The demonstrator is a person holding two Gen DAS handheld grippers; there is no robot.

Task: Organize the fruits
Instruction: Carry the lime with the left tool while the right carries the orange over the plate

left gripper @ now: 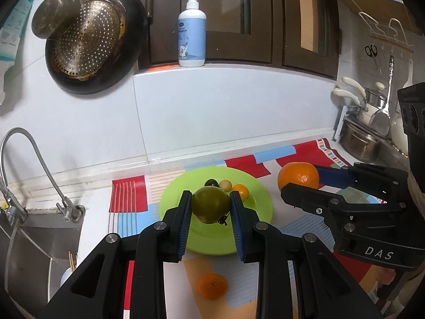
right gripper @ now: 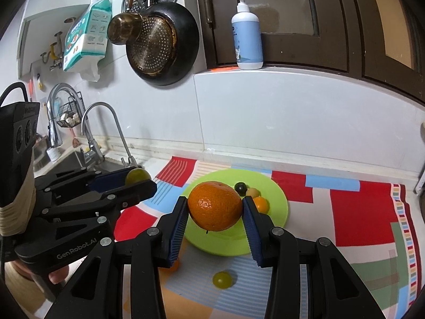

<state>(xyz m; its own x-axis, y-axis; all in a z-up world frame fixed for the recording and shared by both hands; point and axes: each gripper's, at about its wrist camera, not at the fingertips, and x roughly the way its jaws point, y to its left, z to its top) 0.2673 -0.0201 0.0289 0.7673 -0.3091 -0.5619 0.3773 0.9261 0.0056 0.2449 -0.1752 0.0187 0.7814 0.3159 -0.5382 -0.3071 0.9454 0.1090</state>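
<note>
My left gripper (left gripper: 211, 204) is shut on a green round fruit (left gripper: 211, 204), held above the lime-green plate (left gripper: 170, 202). My right gripper (right gripper: 215, 206) is shut on a large orange (right gripper: 214, 206), held over the same plate (right gripper: 279, 202). On the plate lie a dark small fruit (right gripper: 241, 187), a pale small fruit (right gripper: 252, 192) and a small orange fruit (right gripper: 261, 203). A mandarin (left gripper: 212, 286) and a small green fruit (right gripper: 222, 279) lie on the patterned mat in front of the plate. In the left wrist view the right gripper (left gripper: 300, 183) holds the orange (left gripper: 298, 176) to the right of the plate.
The colourful mat (right gripper: 358, 212) covers the counter. A sink (left gripper: 32, 244) with a tap (left gripper: 18, 164) is at the left. Pots (left gripper: 361, 141) stand at the right. A pump bottle (left gripper: 191, 36) stands on the sill and a pan (left gripper: 93, 40) hangs on the wall.
</note>
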